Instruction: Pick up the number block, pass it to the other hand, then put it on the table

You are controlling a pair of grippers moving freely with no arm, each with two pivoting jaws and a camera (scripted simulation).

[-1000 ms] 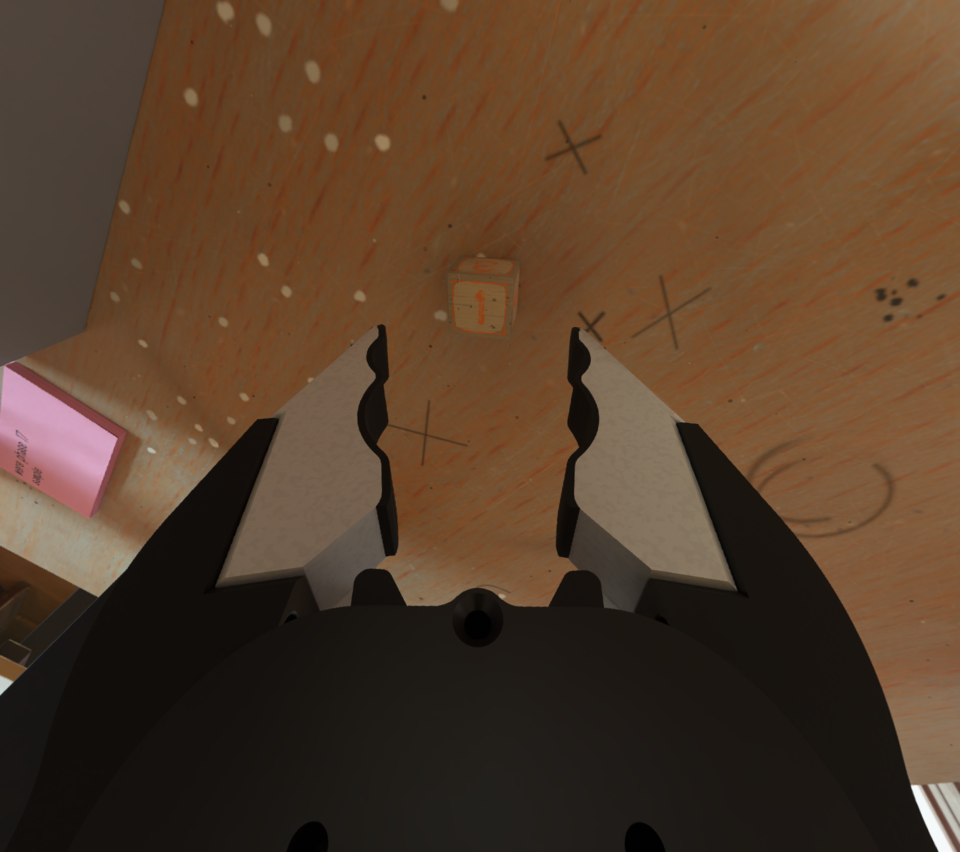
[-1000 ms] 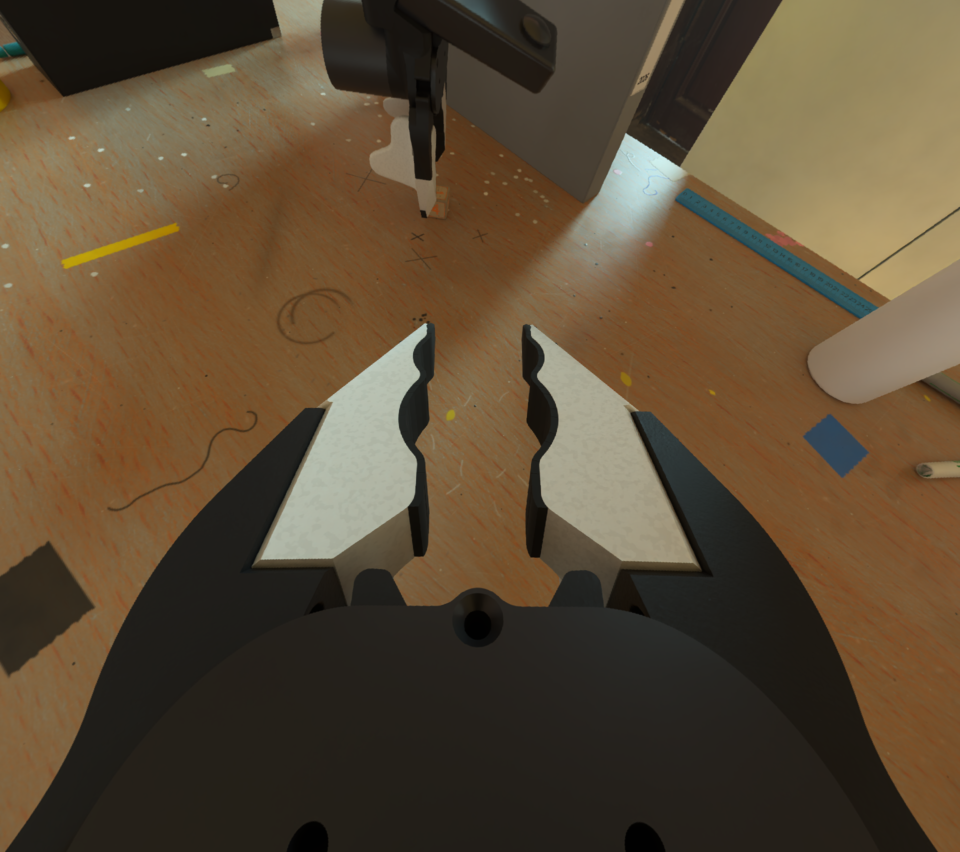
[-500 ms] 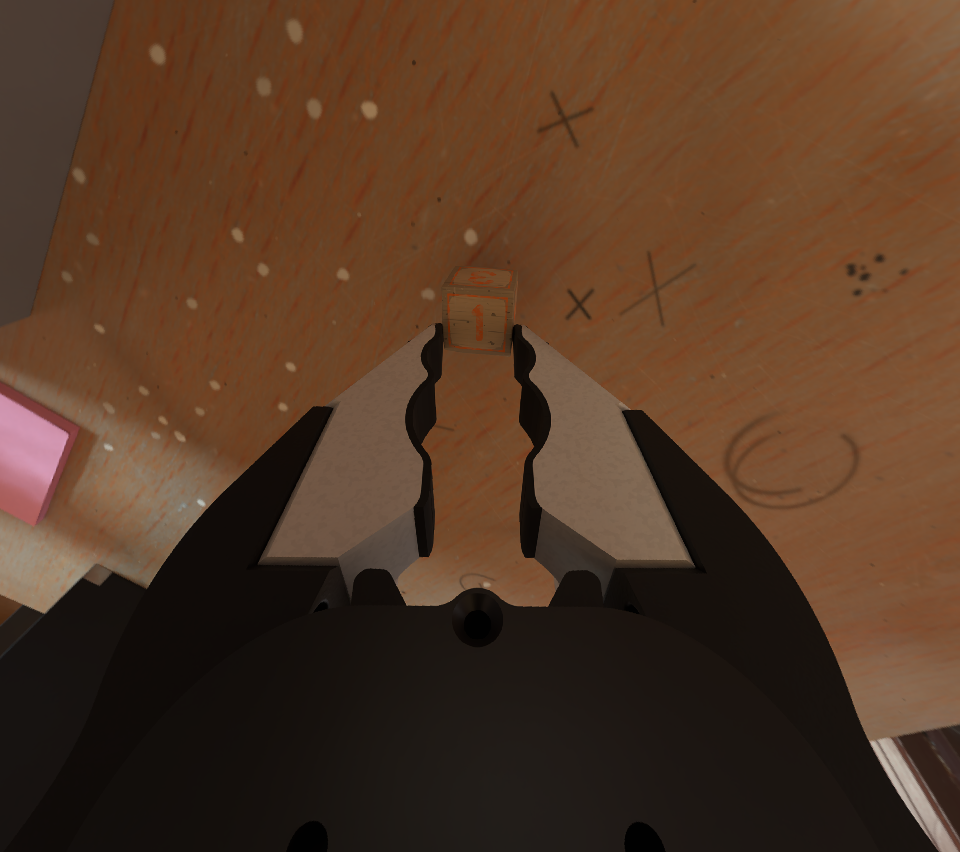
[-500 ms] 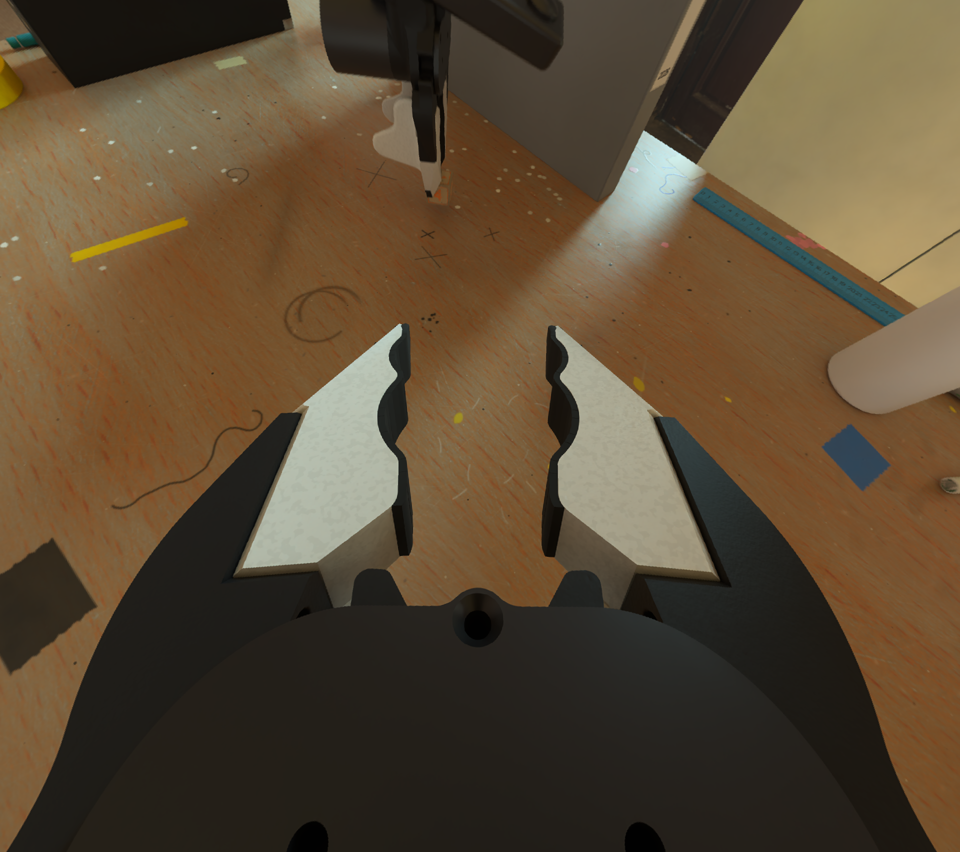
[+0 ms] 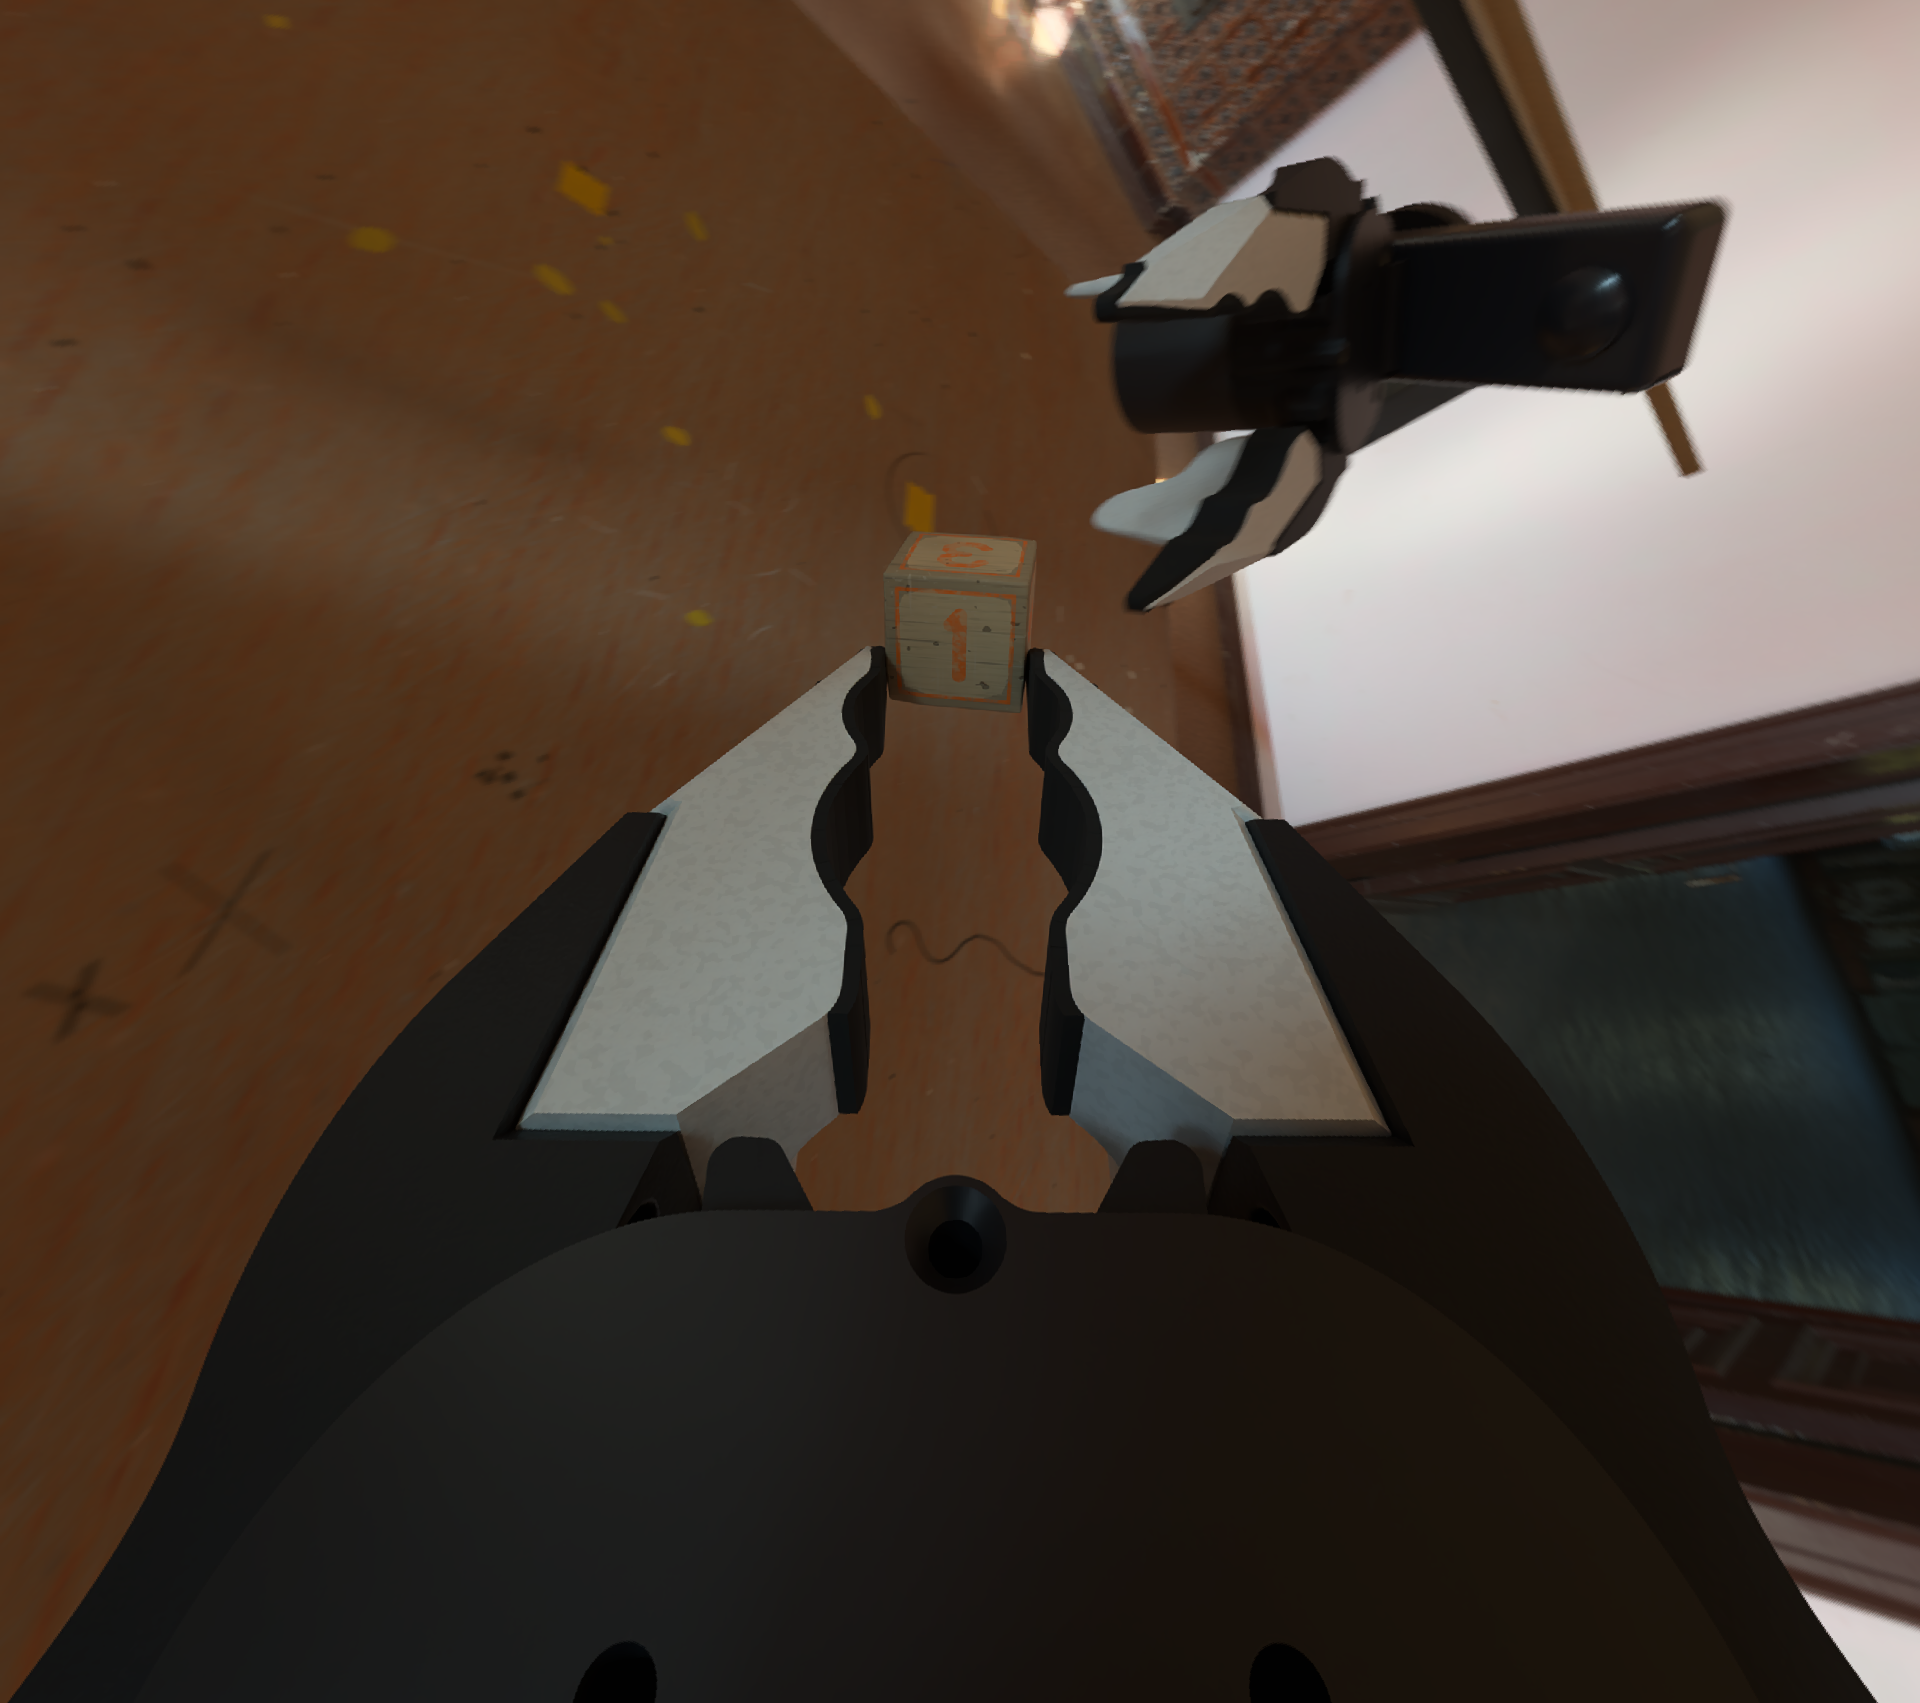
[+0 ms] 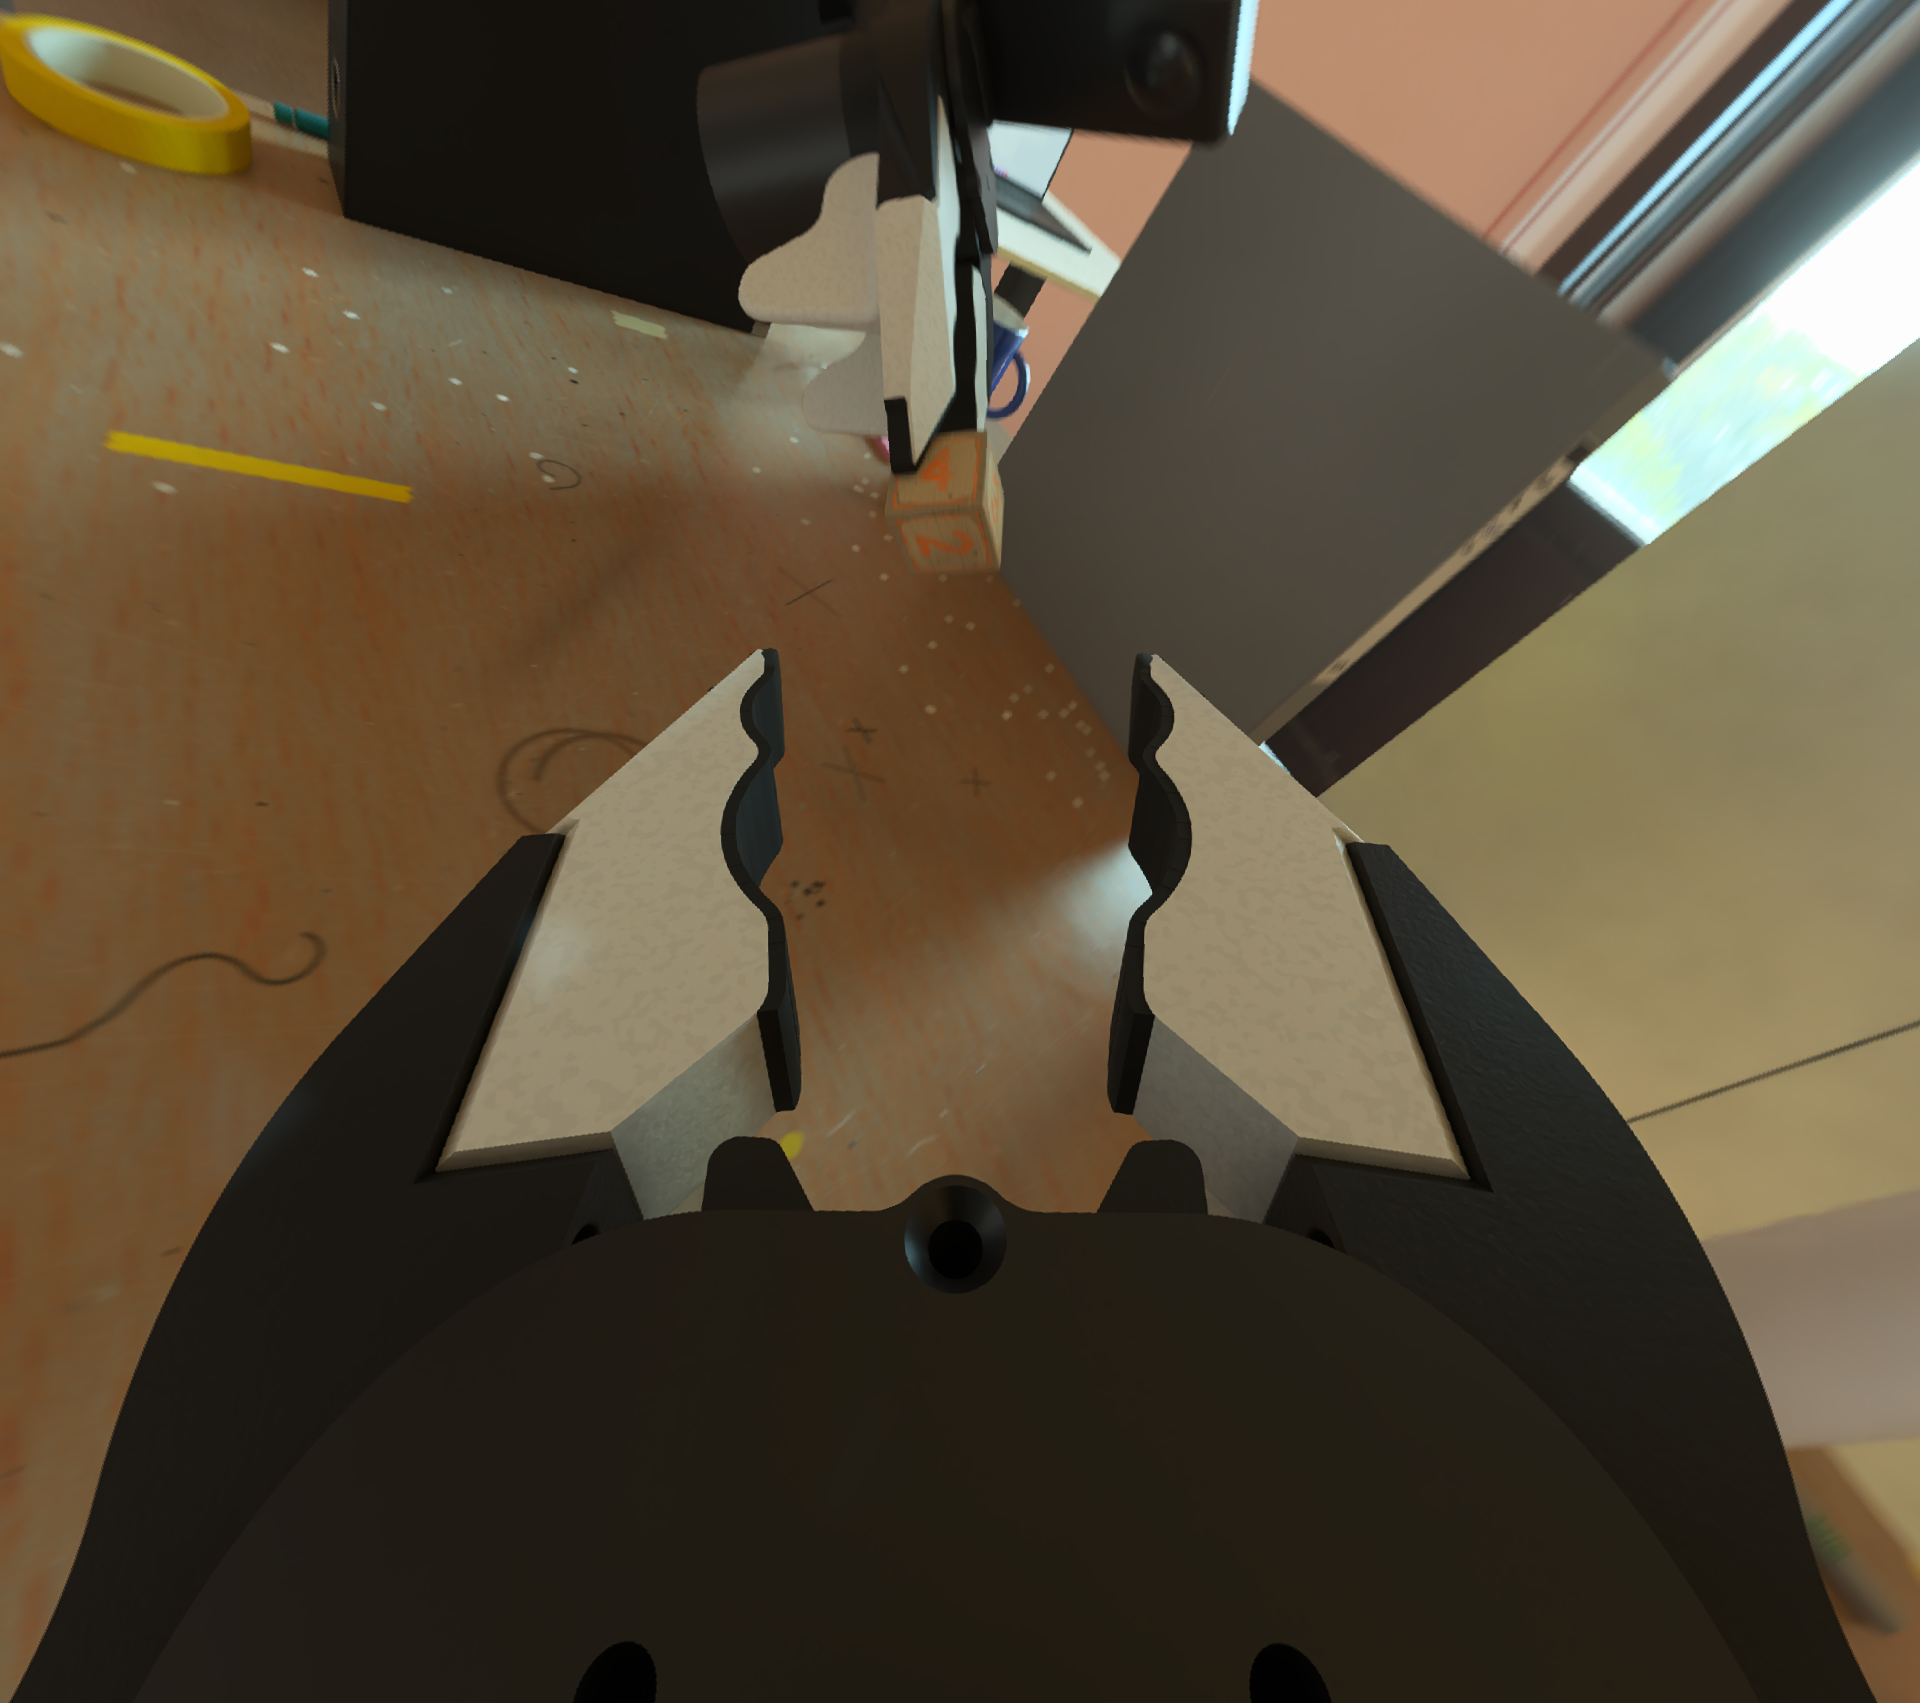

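Left gripper [image 5: 956, 666], open a second ago, now pinches the number block [image 5: 958, 619] at its fingertips, lifted clear of the table [image 5: 416, 406]; right gripper [image 6: 956, 666] waits open nearby, ready for handover.

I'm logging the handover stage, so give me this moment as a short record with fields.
block: number block, wooden with orange markings
block holder: left gripper, fingertips shut on its sides
block height: off the table, seen in the right wrist view
right gripper: open, empty, apart from the block
handover: not yet done
other items: yellow tape roll
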